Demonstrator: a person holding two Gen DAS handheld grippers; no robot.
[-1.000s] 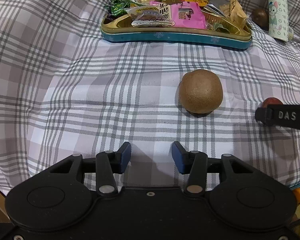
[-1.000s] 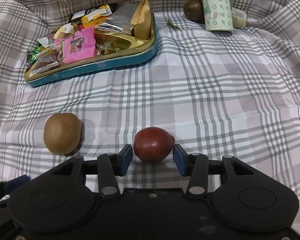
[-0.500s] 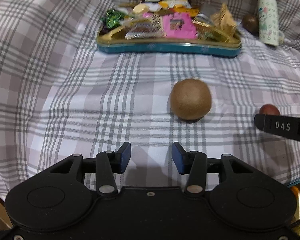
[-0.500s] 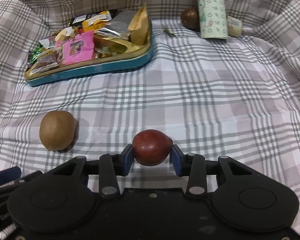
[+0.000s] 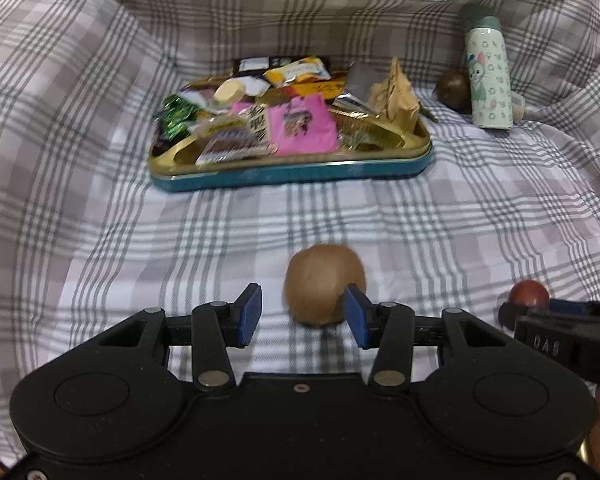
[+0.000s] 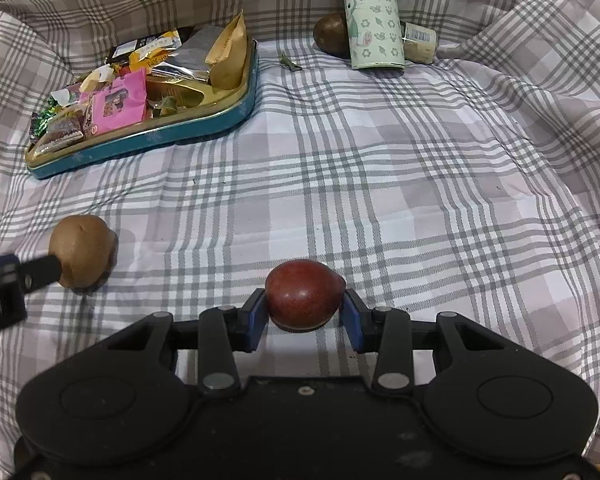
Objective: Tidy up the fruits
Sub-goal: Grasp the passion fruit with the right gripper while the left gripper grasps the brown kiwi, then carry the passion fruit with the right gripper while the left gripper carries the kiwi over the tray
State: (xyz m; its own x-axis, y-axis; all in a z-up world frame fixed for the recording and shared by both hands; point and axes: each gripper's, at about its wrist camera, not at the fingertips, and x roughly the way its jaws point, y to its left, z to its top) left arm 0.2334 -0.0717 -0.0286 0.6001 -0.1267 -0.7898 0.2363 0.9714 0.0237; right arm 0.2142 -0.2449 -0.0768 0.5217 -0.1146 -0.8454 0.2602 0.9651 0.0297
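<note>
A brown kiwi [image 5: 324,284] lies on the plaid cloth between the blue pads of my left gripper [image 5: 302,316]. That gripper is open, and the kiwi sits close against its right pad. My right gripper [image 6: 305,320] is shut on a dark red fruit [image 6: 304,294], just above the cloth. The right wrist view shows the kiwi [image 6: 82,250] at the left with a left finger [image 6: 40,272] reaching it. The red fruit [image 5: 529,293] also shows at the right edge of the left wrist view.
A teal and gold tray [image 5: 292,170] full of snack packets stands at the back. A patterned bottle [image 5: 488,76] stands at the back right with a dark brown fruit [image 5: 454,90] beside it. The cloth rises in folds on all sides.
My right gripper closed on the red fruit. My left gripper pulled back and swung right, so the kiwi now lies between its open fingers.
</note>
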